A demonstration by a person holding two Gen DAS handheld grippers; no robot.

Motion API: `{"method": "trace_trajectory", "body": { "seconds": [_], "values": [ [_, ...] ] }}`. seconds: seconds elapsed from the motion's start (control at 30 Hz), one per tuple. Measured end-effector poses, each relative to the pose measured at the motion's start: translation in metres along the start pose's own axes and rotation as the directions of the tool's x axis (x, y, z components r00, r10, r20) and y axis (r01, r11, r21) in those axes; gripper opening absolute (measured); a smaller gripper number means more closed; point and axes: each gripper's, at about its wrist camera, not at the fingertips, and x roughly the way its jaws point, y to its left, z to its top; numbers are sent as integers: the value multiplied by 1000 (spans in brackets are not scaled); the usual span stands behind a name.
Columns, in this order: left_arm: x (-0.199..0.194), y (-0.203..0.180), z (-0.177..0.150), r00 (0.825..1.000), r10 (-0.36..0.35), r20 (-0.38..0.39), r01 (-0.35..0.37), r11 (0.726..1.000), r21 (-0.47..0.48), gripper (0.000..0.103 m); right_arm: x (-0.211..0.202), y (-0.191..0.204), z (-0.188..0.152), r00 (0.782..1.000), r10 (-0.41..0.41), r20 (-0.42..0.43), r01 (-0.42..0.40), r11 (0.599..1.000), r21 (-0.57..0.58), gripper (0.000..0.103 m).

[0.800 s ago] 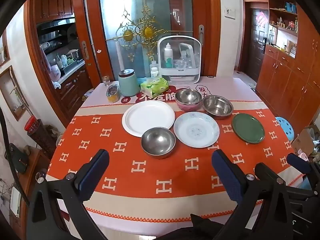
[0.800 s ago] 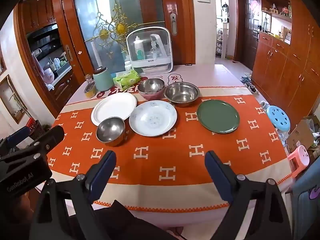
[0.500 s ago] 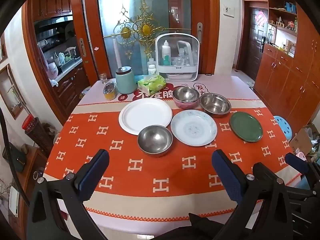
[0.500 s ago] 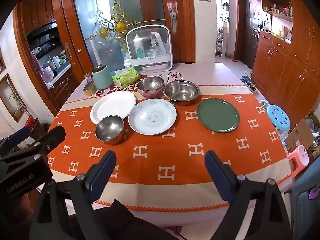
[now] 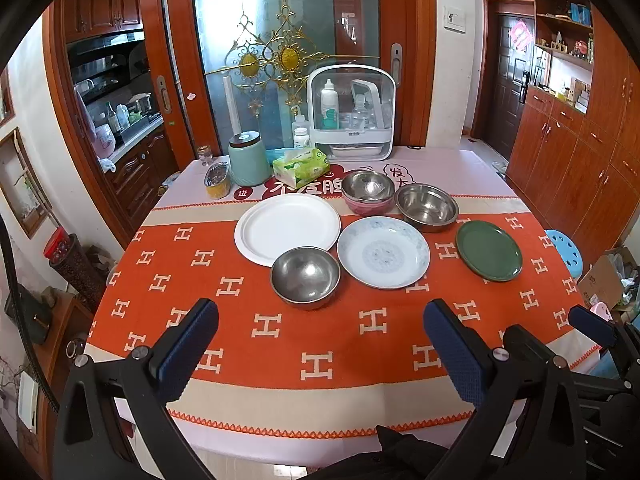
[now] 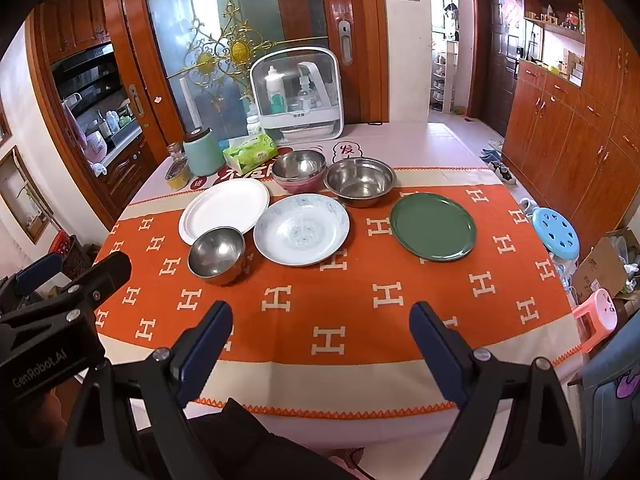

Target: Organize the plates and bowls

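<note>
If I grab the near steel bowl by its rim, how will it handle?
The near steel bowl looks thin and polished, so probably light and slippery. Its rounded base may rock or slide on the cloth if nudged. Likely stiff, not fragile.

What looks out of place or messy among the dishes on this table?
Nothing spilled or broken. One steel bowl already sits nested in a pink bowl, and the small steel bowl overlaps the white plate's near rim. The other dishes lie flat and apart.
</note>
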Motion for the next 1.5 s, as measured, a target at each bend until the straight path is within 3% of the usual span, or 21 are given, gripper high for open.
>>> {"method": "trace_trajectory", "body": {
  "seconds": [0.53, 0.83, 1.5],
  "values": [
    [-2, -6, -5, 1000, 6, 4, -6, 1000, -5, 102, -5, -6, -7, 1000, -1, 16, 1, 1000, -16, 91],
    [-9, -35, -17, 1000, 22, 0, -22, 999, -30, 102, -12, -26, -10, 999, 2, 40, 0, 999, -43, 91],
    [-12, -36, -28, 998, 62, -32, -64, 995, -81, 102, -12, -32, -13, 998, 67, 20, -64, 993, -98, 91]
  ]
}}
